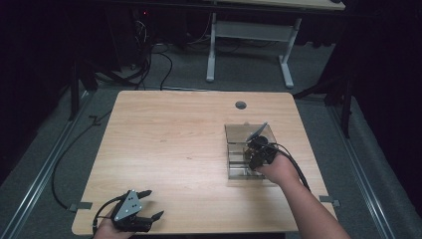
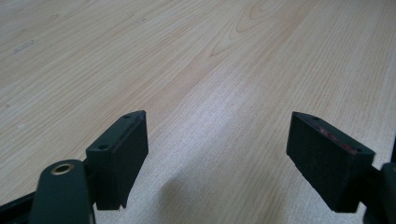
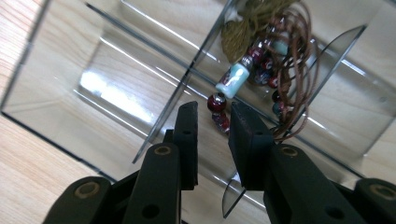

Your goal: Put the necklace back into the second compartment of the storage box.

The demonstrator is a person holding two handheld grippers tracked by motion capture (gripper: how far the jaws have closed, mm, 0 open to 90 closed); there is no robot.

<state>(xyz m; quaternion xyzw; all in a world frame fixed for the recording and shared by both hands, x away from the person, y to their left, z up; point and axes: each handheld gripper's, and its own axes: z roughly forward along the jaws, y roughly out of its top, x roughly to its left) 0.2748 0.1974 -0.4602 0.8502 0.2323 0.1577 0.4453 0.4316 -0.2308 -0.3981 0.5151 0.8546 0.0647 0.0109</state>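
The big wooden surface (image 1: 174, 149) holds a clear plastic box (image 1: 236, 172) on its right side, a bit toward the near edge. The box has thin clear walls inside that split it into parts, so small things stay sorted.

A beaded necklace (image 3: 266, 60) lies bunched up in one part of the box. It has a brown cord, dark red beads, a pale green tube bead and a yellow-brown tassel. The dividers likely keep it from sliding into the other parts.

The right hand (image 1: 281, 169) reaches in from the near right, arm stretched forward, holding the right gripper (image 3: 212, 112) down into the box. Its jaws are a little apart, with nothing between them. Their tips hang just next to a dark red bead, not touching it as far as I can tell. It looks like the necklace has been put in the box, or is about to be picked up.

The left gripper (image 2: 217, 126) rests far away at the near left edge. Its jaws are wide apart and hold nothing, above bare wood.
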